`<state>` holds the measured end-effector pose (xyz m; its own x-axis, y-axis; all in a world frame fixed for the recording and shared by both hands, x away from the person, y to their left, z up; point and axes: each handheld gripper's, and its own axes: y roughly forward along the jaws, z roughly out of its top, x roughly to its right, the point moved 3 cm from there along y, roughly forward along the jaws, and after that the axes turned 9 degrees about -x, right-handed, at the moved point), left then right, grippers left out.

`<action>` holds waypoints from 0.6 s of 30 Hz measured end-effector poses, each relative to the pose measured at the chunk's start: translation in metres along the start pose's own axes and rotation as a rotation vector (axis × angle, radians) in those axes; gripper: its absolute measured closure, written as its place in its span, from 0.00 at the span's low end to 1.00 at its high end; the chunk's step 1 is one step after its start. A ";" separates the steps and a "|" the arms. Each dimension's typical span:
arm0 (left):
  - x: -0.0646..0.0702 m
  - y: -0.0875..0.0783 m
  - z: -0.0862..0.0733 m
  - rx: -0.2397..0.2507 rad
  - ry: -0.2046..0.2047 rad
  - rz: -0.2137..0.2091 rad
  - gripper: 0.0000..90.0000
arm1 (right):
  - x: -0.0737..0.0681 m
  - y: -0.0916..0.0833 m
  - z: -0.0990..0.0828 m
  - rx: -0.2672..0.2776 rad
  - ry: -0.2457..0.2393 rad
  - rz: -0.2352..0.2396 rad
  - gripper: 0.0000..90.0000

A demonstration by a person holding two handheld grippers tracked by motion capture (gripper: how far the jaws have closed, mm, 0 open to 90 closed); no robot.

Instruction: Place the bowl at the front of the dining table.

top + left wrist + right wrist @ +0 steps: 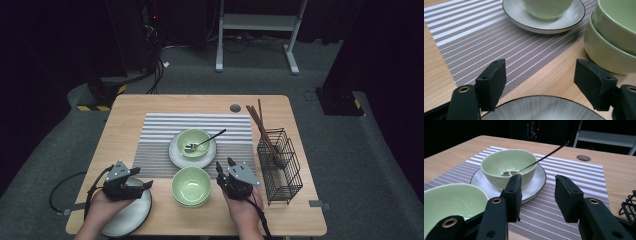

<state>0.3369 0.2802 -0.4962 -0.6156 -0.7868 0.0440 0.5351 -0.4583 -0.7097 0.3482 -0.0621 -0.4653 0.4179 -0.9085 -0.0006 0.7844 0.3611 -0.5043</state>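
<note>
Two grippers, both with jaws spread and nothing between them.

The right gripper [223, 165] sat just beside the near green bowls [191, 186] (two stacked), which lay to its left; the left gripper [141, 179] hovered over the grey plate [131, 215] at the table's near edge. Farther off, a spoon [204, 142] rested in another bowl [193, 143], its handle pointing back-right. No writing could be read.

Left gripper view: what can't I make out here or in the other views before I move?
- Near plate: left gripper view, cut by the bottom edge.
- Stacked green bowls: cut by the right edge.
- Spoon bowl: right gripper view, part hidden behind the right tongs.
- Wire basket contents: high view, too small.
</note>
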 end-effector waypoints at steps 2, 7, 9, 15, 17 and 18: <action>0.000 -0.001 0.001 0.003 -0.005 -0.002 0.30 | -0.001 -0.002 0.002 0.005 -0.003 -0.004 0.63; 0.001 -0.002 0.002 0.005 0.001 -0.007 0.30 | 0.000 -0.010 0.009 0.026 0.006 -0.012 0.63; 0.001 0.001 0.002 -0.006 -0.003 -0.017 0.30 | 0.000 -0.015 0.014 0.034 0.008 -0.016 0.62; 0.002 0.002 0.002 -0.019 -0.006 -0.027 0.30 | -0.001 -0.023 0.025 0.044 -0.007 -0.013 0.59; 0.003 0.002 0.002 -0.021 -0.005 -0.028 0.31 | -0.002 -0.025 0.028 0.043 -0.012 -0.015 0.59; 0.004 0.001 0.002 -0.026 -0.003 -0.026 0.31 | -0.002 -0.025 0.028 0.043 -0.012 -0.015 0.59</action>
<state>0.3365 0.2755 -0.4956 -0.6273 -0.7761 0.0645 0.5040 -0.4677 -0.7261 0.3408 -0.0634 -0.4282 0.4115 -0.9113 0.0170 0.8091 0.3566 -0.4670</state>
